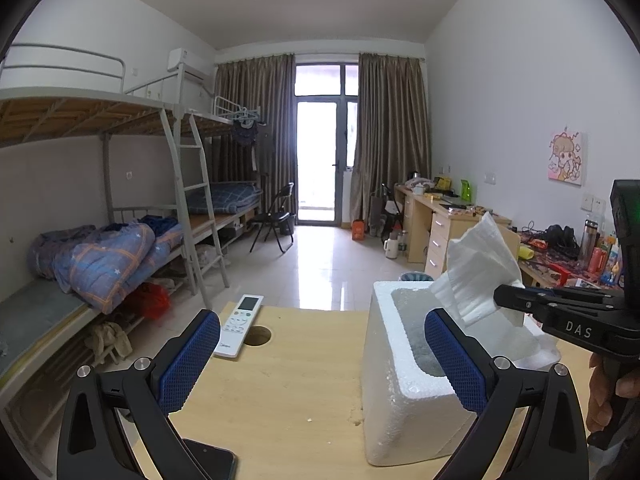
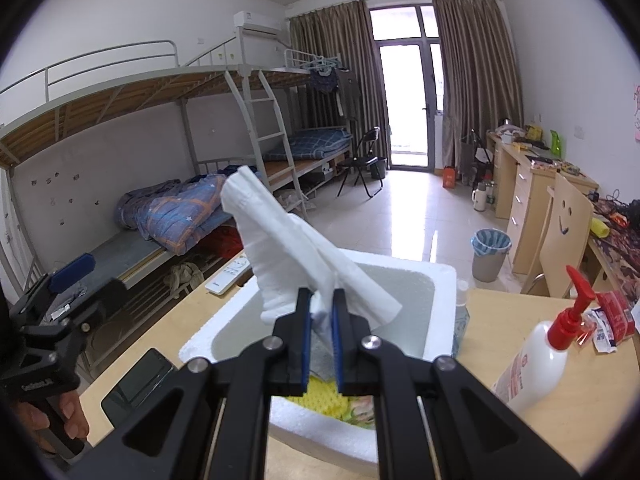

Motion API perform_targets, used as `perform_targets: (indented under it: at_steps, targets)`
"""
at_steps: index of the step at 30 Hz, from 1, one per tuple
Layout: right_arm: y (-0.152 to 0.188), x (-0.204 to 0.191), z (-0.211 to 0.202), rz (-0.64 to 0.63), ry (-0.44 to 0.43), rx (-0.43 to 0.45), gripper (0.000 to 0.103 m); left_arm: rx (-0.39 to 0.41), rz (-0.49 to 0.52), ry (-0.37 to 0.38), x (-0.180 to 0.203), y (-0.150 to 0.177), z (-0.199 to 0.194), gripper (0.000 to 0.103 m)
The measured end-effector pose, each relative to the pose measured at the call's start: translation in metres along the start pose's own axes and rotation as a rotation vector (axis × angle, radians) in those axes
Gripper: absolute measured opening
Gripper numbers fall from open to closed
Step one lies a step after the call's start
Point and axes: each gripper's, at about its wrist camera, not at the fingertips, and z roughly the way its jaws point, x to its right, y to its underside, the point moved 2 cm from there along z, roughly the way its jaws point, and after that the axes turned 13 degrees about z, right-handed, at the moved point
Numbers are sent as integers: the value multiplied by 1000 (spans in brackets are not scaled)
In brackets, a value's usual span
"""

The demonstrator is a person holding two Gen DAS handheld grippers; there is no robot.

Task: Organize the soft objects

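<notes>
My right gripper (image 2: 321, 300) is shut on a white paper tissue (image 2: 280, 248) and holds it above the open white foam box (image 2: 444, 280). A yellow cloth (image 2: 320, 396) and a grey cloth lie inside the box. In the left wrist view the tissue (image 1: 480, 268) hangs over the foam box (image 1: 400, 404), with the right gripper (image 1: 500, 298) coming in from the right. My left gripper (image 1: 320, 360) is open and empty, low over the wooden table (image 1: 288, 380), its right finger in front of the box.
A white remote (image 1: 240, 326) lies beside a cable hole in the table. A dark phone (image 2: 138, 384) lies at the table's near left edge. A white pump bottle with red top (image 2: 540, 356) and red packets (image 2: 612, 320) stand right of the box. Bunk beds are at the left.
</notes>
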Motion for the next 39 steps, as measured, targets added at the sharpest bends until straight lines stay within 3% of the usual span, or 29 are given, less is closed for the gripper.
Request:
perform_targets:
  at_steps: [3, 4, 7, 8, 23, 34, 39]
  targets:
    - [1, -2, 1, 17, 1, -10, 14, -1, -7, 7, 0, 0, 0, 102]
    - [1, -2, 1, 19, 5, -10, 20, -1, -7, 5, 0, 0, 0, 102]
    - [0, -3, 0, 37, 10, 0, 53, -1, -7, 4, -1, 0, 0, 102]
    - [1, -2, -1, 40, 7, 4, 58, -5, -6, 4, -1, -1, 1, 102]
    - [1, -3, -15, 49, 3, 15, 61, 3, 1, 27, 1, -3, -3, 102]
    - [2, 36, -57, 82, 119, 76, 62, 32, 41, 122, 43, -17, -2, 102]
    - [7, 50, -75, 92, 150, 89, 82, 37, 47, 177, 67, -20, -5, 102]
